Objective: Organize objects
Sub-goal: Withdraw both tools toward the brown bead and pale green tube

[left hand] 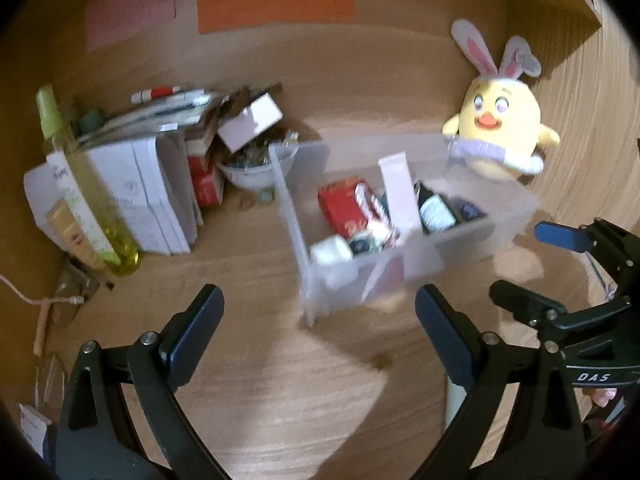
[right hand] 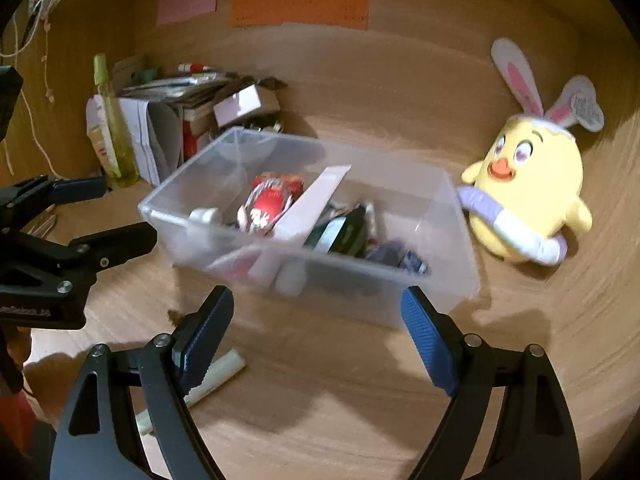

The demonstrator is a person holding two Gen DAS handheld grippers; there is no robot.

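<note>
Clear plastic bin (right hand: 420, 196) sits on my wooden desk (right hand: 340, 380), blurred in both views. A pale upright divider (right hand: 308, 208) splits it; to the left of it lie a red packet (right hand: 276, 196) and a white round thing (right hand: 206, 216), to the right dark items I cannot make out. A yellow chick plush (right hand: 528, 184) with rabbit ears stands just beside the bin's right end; stacked boxes and a green bottle (left hand: 86, 184) crowd the left.

My left claw (left hand: 320, 312) is spread wide with nothing between its pads. My right claw (right hand: 318, 320) is likewise spread and empty. The bin lies just beyond both sets of fingertips, untouched, and a pale stick (right hand: 216, 376) lies on the desk below my right claw.
</note>
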